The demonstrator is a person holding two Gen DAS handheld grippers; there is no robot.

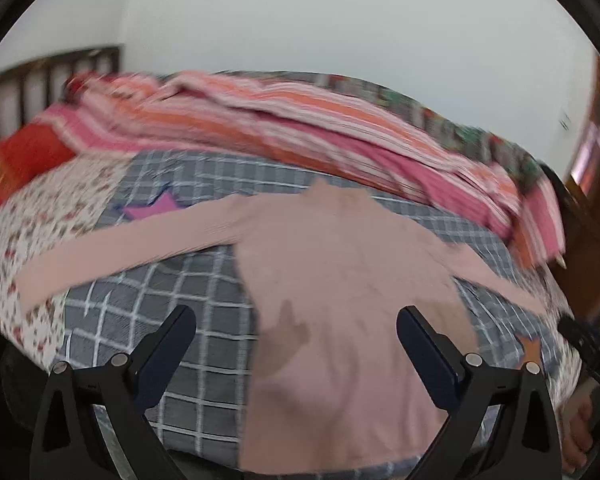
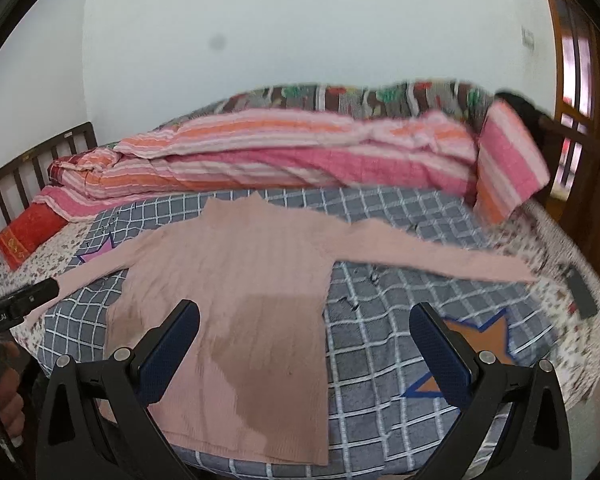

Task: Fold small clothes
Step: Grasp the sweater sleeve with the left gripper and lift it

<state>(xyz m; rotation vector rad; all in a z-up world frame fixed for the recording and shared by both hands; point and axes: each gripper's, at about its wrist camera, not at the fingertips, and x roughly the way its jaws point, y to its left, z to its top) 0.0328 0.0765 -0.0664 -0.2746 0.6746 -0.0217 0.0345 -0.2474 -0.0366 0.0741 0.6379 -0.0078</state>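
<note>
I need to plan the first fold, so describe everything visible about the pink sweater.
The pink sweater is a small, long-sleeved knit with fine vertical ribbing and a raised neck. It lies flat and unfolded on the grey checked blanket, neck toward the far striped bedding, hem toward the cameras, both sleeves spread outward. A darker patch, possibly damp, marks the lower body. Nothing grips it: the left gripper and right gripper hover over its hem end with jaws open.

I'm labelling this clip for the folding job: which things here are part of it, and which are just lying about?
Part of the job:
pink sweater, spread flat, sleeves out
left gripper, open
right gripper, open

Lying about:
striped quilt, bunched behind
red pillow
checked bedsheet underneath
dark flat object at bed's edge
</note>
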